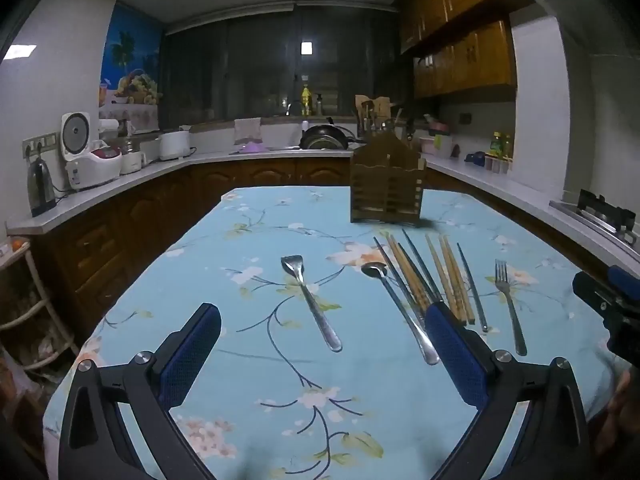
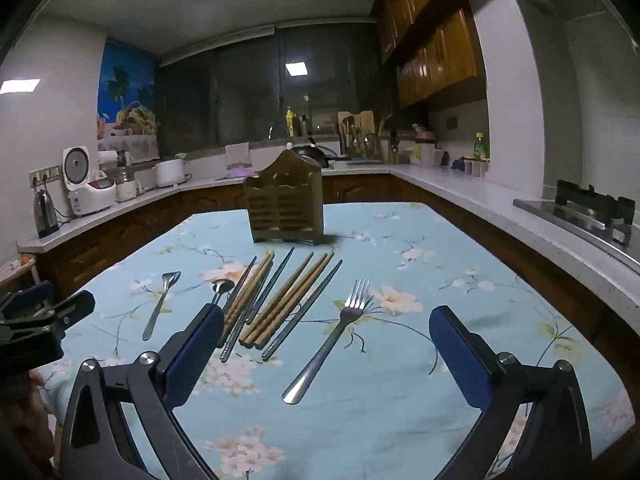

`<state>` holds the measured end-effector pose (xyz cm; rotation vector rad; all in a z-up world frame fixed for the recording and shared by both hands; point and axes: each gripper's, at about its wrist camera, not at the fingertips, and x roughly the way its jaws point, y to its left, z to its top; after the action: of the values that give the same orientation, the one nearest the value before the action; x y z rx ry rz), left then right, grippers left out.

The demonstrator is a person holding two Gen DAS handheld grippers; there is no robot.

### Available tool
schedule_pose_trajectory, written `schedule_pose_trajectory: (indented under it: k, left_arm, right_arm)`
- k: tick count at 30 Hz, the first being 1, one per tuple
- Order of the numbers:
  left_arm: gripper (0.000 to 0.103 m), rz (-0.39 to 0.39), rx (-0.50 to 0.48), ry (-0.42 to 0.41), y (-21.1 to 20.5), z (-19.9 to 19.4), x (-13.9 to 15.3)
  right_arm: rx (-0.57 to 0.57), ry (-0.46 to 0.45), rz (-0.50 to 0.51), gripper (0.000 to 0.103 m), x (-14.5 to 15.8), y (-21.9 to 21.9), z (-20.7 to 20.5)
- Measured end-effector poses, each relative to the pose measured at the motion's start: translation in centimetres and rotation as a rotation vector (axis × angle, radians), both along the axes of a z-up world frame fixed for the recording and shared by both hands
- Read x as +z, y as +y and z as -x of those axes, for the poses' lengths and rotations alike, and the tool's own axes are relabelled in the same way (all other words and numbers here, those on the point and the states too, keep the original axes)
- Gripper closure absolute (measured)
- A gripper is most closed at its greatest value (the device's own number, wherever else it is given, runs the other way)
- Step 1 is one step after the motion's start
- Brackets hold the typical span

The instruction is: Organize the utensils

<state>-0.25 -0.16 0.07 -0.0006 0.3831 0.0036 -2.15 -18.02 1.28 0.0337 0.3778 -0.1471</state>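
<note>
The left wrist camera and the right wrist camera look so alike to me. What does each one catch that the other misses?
Only the left wrist view shows the left gripper from behind, wide open and empty, with the right gripper's side at its right edge. Only the right wrist view shows the right gripper likewise, open, the fork lying between its fingers. Both share the floral tablecloth, wooden holder, small spatula, spoon and chopsticks.

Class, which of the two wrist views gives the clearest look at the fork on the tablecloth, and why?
The right wrist view: the fork lies near the middle, between the open fingers, whole from tines to handle end. In the left wrist view the fork is also whole but sits far right, smaller and more distorted, beyond the chopsticks.
</note>
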Motion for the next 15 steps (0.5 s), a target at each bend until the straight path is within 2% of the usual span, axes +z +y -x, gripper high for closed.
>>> schedule_pose_trajectory:
  k: [8, 15]
  left_arm:
    - [0.001, 0.020, -0.009, 0.030, 0.3, 0.0, -0.2]
    - [0.001, 0.016, -0.013, 0.019, 0.1, 0.1, -0.3]
  right_arm:
    - [0.013, -0.002, -0.004, 0.000, 1.9, 0.1, 0.5]
    - [0.021, -0.022, -0.012, 0.000, 1.2, 0.0, 0.8]
